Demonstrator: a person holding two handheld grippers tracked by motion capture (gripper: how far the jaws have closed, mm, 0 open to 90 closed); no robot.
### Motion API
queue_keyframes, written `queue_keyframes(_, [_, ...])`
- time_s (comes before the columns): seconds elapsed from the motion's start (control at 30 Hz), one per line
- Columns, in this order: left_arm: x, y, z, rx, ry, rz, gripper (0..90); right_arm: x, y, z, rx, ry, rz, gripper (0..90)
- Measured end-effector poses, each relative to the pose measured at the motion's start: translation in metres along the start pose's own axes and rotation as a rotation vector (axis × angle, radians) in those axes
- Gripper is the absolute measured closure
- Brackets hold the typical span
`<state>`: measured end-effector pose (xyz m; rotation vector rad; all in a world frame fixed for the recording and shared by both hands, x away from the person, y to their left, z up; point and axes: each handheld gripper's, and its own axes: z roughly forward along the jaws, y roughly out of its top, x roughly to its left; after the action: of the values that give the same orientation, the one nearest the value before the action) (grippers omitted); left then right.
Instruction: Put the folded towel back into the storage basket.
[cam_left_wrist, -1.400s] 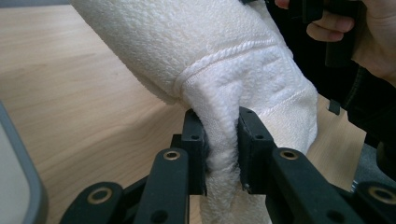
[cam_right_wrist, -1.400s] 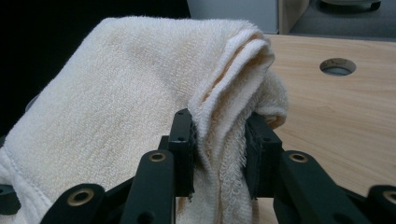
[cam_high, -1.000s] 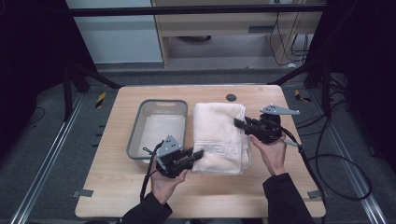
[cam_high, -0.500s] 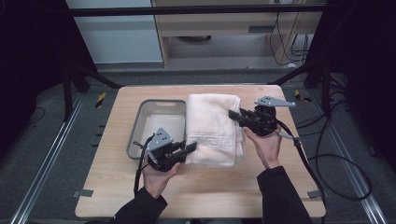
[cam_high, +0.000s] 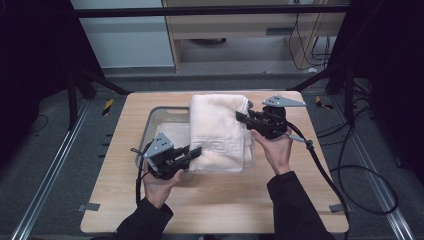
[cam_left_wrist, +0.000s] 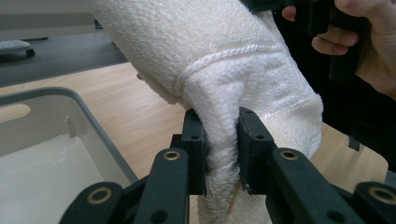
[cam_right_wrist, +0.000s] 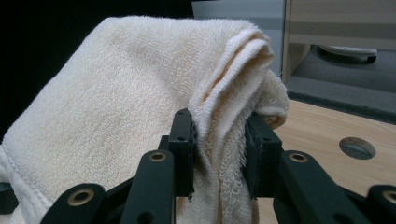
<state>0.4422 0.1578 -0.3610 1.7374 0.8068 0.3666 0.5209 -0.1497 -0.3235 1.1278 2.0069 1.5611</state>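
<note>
No readable text; the folded cream terry towel (cam_high: 218, 132) carries only a woven Greek-key band near its near end. Its long axis runs away from the person, held off the light wooden table (cam_high: 300, 200), partly over the grey plastic tray (cam_high: 150, 127). Left gripper (cam_high: 192, 152) clamps the near-left corner, right gripper (cam_high: 241, 117) the far-right edge; towel spans between them.

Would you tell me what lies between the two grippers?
In the high view, the folded towel spans the stretch from the left gripper to the right gripper.
</note>
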Motion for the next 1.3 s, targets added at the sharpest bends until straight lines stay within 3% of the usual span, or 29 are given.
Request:
queue_keyframes(0.67, [0.029,0.006,-0.034,-0.034,0.049,-0.039,74.5,0.032,0.025,0.032,-0.006,0.017,-0.038,68.3])
queue_keyframes(1.3, [0.053,0.005,-0.060,-0.044,0.100,-0.058,74.4,0.058,0.033,0.064,-0.008,0.034,-0.048,68.2])
